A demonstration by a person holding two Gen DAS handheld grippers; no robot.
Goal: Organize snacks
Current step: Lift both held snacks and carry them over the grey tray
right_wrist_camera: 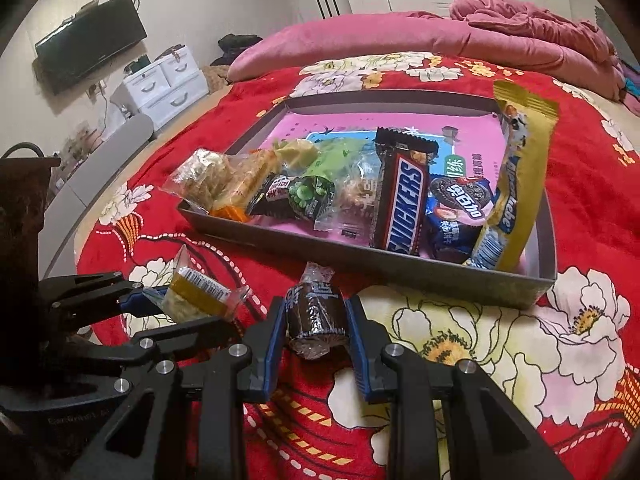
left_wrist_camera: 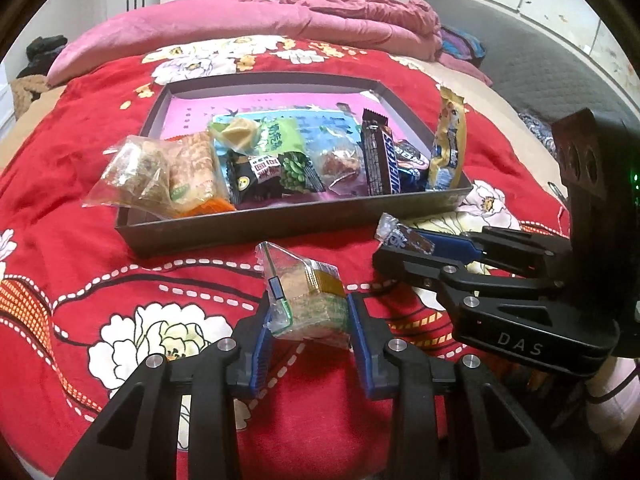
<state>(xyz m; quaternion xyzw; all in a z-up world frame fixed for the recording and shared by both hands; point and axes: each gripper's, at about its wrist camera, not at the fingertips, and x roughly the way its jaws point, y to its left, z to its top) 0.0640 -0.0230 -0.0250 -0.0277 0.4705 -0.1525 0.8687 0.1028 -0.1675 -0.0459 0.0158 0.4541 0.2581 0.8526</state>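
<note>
Both our grippers are gripping snacks: left gripper [left_wrist_camera: 310,316] is pinching a cracker pack [left_wrist_camera: 308,304], right gripper [right_wrist_camera: 316,320] is clamping a chocolate roll [right_wrist_camera: 316,316]. Straight ahead of both, just beyond the fingertips, the tray [left_wrist_camera: 280,228] is lying broadside, its near wall facing us, other snacks crowding that edge.

A bed [left_wrist_camera: 100,264] spread with a red floral blanket [right_wrist_camera: 520,360] carries a shallow grey tray [left_wrist_camera: 280,228] and a pink quilt [left_wrist_camera: 240,28].
</note>
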